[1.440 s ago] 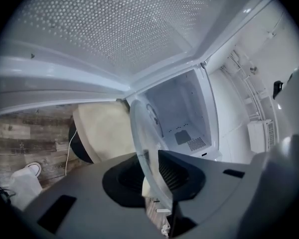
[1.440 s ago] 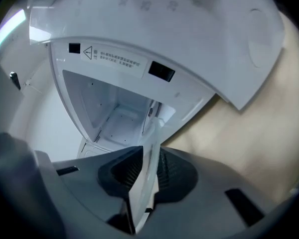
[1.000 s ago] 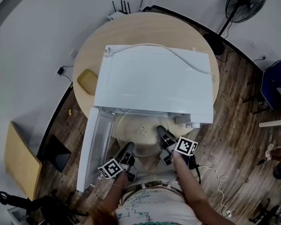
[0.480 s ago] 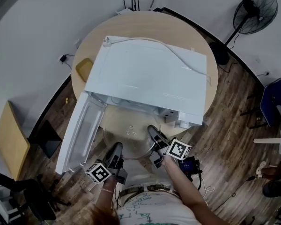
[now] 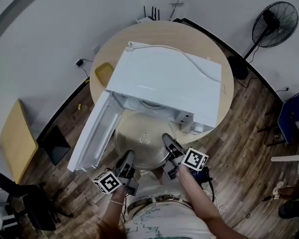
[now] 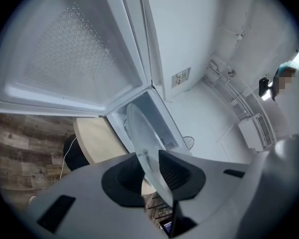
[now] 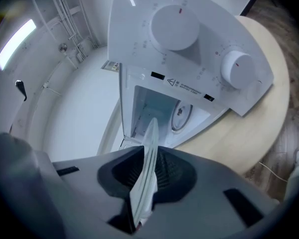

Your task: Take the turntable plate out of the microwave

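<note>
Plate: the glass plate (image 5: 142, 139) is hanging level in front of the microwave (image 5: 164, 81), mostly outside it; only its far rim is lying at the mouth of the opening.
Door side: the open door (image 5: 95, 132) is standing swung wide to the left, and its inner face is running just beside the plate's left rim.
Panel side: the knob panel (image 7: 189, 44) is flanking the opening on the right, near the plate's right rim.
Room around: the near half of the plate is facing the person over the wooden floor (image 5: 239, 148), with nothing standing between them.
Table: the microwave is taking up most of the round table (image 5: 212, 46); a yellow dish (image 5: 103, 74) is sitting at the table's left edge, well apart from the plate.
Left gripper: the left gripper (image 5: 128, 156) is clamping the plate's near-left rim, with glass passing edge-on between its pads.
Right gripper: the right gripper (image 5: 167, 140) is pinching the near-right rim the same way, its pads pressing on both faces of the glass.
</note>
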`<state>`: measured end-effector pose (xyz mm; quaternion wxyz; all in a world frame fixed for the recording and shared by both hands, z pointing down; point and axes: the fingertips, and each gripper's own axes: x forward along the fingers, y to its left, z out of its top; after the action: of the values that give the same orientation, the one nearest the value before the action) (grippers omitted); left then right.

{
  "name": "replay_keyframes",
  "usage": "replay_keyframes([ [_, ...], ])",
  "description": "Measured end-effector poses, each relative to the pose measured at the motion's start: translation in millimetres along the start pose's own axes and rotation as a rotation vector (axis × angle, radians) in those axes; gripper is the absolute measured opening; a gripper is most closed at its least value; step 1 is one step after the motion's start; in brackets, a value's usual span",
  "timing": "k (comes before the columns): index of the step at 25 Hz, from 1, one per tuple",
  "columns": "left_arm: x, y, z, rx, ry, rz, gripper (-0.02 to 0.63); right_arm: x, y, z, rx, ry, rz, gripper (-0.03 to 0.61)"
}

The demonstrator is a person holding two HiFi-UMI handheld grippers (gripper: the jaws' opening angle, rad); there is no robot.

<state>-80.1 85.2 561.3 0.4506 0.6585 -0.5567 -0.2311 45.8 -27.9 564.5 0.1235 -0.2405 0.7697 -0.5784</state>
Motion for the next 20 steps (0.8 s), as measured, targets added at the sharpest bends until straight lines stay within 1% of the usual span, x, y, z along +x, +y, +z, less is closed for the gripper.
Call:
replay_keyframes([
  [7,-22,-9,10,-0.009,0.023,-0.029,0.084,-6,27,-15,-0.030,-0.019,-0.001,0.046],
  [10,-27,-15,15,-0.007,0.033,-0.038,0.083,-9,33,-18,-0.064,-0.016,-0.029,0.052],
  [12,-31,-15,17,-0.010,0.037,-0.040,0.084,-8,40,-19,-0.068,-0.016,-0.022,0.052],
  [14,-33,-20,22,0.005,0.046,-0.049,0.084,-10,45,-19,-0.074,-0.019,-0.037,0.054],
  [20,-41,-39,42,0.037,0.065,-0.086,0.083,-8,72,-18,-0.091,-0.039,-0.020,0.057],
])
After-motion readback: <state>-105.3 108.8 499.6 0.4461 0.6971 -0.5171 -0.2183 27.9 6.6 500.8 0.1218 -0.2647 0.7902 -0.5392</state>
